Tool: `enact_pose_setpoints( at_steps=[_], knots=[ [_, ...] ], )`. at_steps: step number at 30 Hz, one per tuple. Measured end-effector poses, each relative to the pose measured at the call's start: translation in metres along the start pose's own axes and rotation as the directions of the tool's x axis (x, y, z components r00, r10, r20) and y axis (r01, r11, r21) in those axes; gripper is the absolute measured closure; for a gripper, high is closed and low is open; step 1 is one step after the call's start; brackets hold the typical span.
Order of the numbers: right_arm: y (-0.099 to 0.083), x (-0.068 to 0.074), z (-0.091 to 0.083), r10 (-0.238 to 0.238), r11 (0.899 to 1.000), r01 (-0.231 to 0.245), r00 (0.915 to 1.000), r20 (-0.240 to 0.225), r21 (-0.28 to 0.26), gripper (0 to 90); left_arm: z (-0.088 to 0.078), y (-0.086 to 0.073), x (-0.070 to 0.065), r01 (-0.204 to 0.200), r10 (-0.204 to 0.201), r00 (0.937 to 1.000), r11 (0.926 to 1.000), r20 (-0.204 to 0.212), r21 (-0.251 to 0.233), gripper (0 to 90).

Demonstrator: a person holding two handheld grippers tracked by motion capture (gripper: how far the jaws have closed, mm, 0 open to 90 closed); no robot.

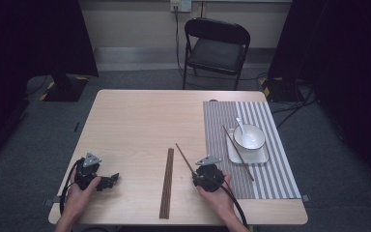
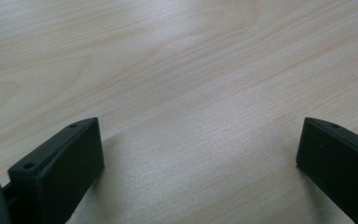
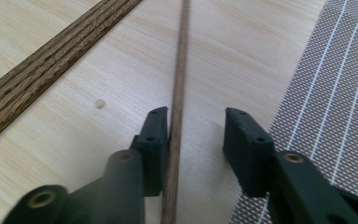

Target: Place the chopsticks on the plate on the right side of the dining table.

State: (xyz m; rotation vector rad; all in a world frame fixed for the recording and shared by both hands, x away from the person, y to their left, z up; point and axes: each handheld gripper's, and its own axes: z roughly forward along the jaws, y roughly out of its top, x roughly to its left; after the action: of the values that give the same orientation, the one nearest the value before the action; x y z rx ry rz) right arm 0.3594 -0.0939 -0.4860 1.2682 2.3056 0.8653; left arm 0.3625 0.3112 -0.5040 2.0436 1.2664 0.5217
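right gripper (image 3: 193, 140): jaws apart, straddling chopstick (image 3: 179, 84) on table (image 3: 242, 56), left pad seemingly touching | stick's axis runs straight ahead, along my jaws | left gripper (image 2: 200, 154): wide open, farther off

**Chopstick on desk, inside right tool's jaws**

Thin dark-brown wooden chopstick (image 3: 179, 70), straight, round. Lying flat on pale wood desk (image 1: 130, 125), angled diag. Near end between jaws of right tool (image 3: 193, 135), hard against one pad, clear gap to other. Far end pointing away up desk. Just beside edge of striped placemat (image 3: 335, 93); apart from flat wooden strip (image 1: 167, 182).
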Motion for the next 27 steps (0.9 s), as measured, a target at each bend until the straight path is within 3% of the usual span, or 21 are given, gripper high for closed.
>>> enact_pose_setpoints(
  at_steps=[11,17,27],
  knots=[
    [0.002,-0.008,0.001,0.017,1.000,-0.017,0.9998,0.010,0.001,78.2,0.000,0.000,0.000,-0.002,0.002,1.0000,1.0000,-0.001,0.000,0.0],
    [0.001,-0.017,0.000,0.051,0.999,-0.051,0.9987,0.004,0.006,83.7,0.000,0.000,0.000,0.001,-0.001,1.0000,1.0000,0.000,-0.001,0.0],
    [-0.003,-0.030,-0.011,0.055,0.998,-0.055,0.9984,-0.014,0.015,82.7,0.000,0.000,0.000,0.001,-0.001,1.0000,1.0000,0.000,-0.001,0.0]
  ],
)
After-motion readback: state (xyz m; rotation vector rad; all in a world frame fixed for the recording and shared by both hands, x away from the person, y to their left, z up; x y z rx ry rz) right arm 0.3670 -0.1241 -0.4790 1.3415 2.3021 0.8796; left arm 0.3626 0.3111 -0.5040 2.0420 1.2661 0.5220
